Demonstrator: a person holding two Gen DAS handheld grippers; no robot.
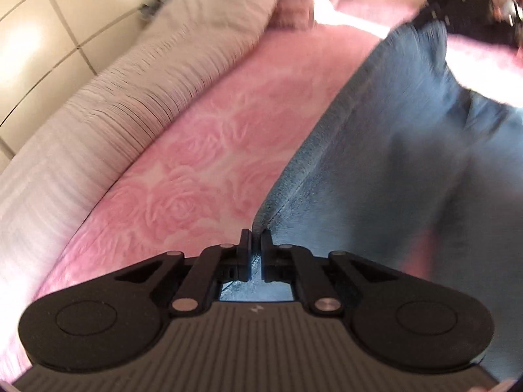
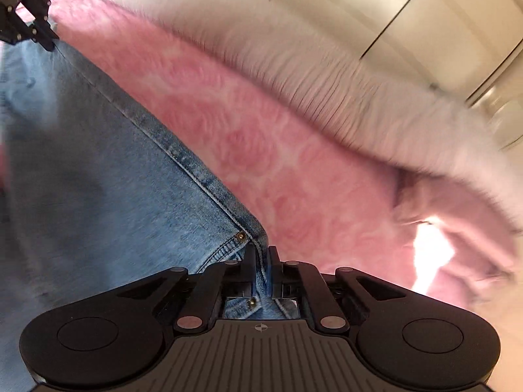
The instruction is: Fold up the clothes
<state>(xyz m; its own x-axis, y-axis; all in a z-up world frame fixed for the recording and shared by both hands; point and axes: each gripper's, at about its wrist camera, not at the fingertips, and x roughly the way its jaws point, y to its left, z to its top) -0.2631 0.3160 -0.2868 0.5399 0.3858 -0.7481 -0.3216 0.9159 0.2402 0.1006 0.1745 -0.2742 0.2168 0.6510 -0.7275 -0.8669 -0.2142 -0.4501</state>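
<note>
A pair of blue jeans (image 1: 376, 163) hangs stretched above a pink rose-patterned blanket (image 1: 202, 150). My left gripper (image 1: 256, 238) is shut on one edge of the denim, which runs away to the upper right. In the right wrist view the jeans (image 2: 98, 170) spread to the left, and my right gripper (image 2: 262, 254) is shut on the riveted waistband corner. The left gripper (image 2: 42, 37) shows at the top left of that view, pinching the far end of the same seam. The frames are blurred by motion.
A white fluffy cover (image 1: 108, 98) lies along the blanket's far side, also seen as a white fluffy cover (image 2: 310, 75). Pale tiled wall (image 1: 42, 32) and cupboard doors (image 2: 408, 16) stand beyond. A pink bundle (image 2: 457, 228) sits at the right.
</note>
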